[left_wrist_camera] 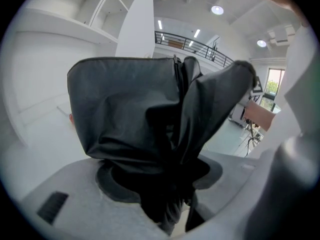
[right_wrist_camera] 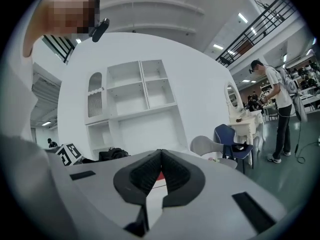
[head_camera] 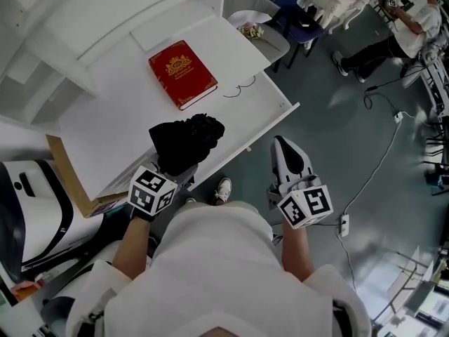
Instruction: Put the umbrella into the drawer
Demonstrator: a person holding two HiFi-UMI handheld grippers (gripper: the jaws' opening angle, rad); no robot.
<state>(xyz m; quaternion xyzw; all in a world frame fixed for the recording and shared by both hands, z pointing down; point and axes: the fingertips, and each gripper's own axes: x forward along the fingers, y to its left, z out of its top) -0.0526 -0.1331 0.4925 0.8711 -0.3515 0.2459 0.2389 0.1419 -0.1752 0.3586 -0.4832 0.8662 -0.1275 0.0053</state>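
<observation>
A folded black umbrella (head_camera: 186, 140) rests at the front edge of the white desk (head_camera: 112, 118), its fabric bunched. My left gripper (head_camera: 175, 168) is shut on its near end, and in the left gripper view the black umbrella cloth (left_wrist_camera: 150, 129) fills the space between the jaws. To the right, my right gripper (head_camera: 284, 146) hangs off the desk over the floor, jaws shut with nothing in them; its pads (right_wrist_camera: 159, 171) meet at the tips. From the right gripper view the umbrella (right_wrist_camera: 114, 154) lies on the desk to the left. No drawer opening is clearly visible.
A red book (head_camera: 182, 74) lies further back on the desk. White shelves (right_wrist_camera: 132, 99) rise behind it. A grey chair (head_camera: 259, 12) and a blue chair (head_camera: 295, 5) stand past the desk's far end. A person (head_camera: 400, 34) and floor cables (head_camera: 379, 160) are at the right.
</observation>
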